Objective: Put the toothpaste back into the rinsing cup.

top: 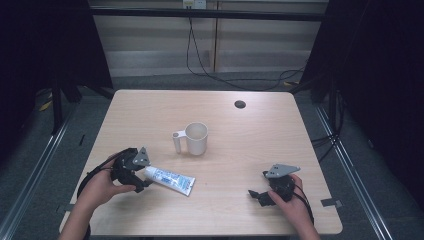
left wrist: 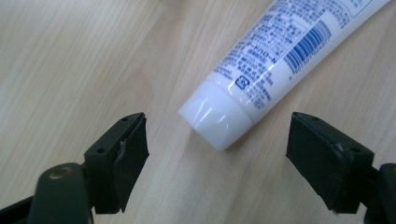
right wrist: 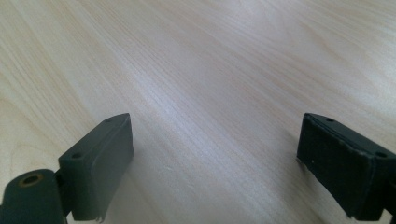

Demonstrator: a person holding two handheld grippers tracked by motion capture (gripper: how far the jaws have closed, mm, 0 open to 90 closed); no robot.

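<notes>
A white toothpaste tube [top: 171, 179] with blue print lies flat on the wooden table [top: 240, 150], cap end toward my left hand. My left gripper [top: 143, 178] is open at that cap end. In the left gripper view the white cap [left wrist: 215, 119] lies just ahead of the wide-apart jaws of my left gripper [left wrist: 217, 126], and neither pad touches it. A white mug [top: 196, 138] stands upright mid-table with its handle to the left. Near the front right, my right gripper [top: 256, 194] is open; in its own view my right gripper [right wrist: 215, 135] has bare wood between its jaws.
A small dark round hole [top: 240, 104] sits in the tabletop at the back right. Cables [top: 200, 60] hang behind the table's far edge. Dark frames and curtains flank the table on both sides.
</notes>
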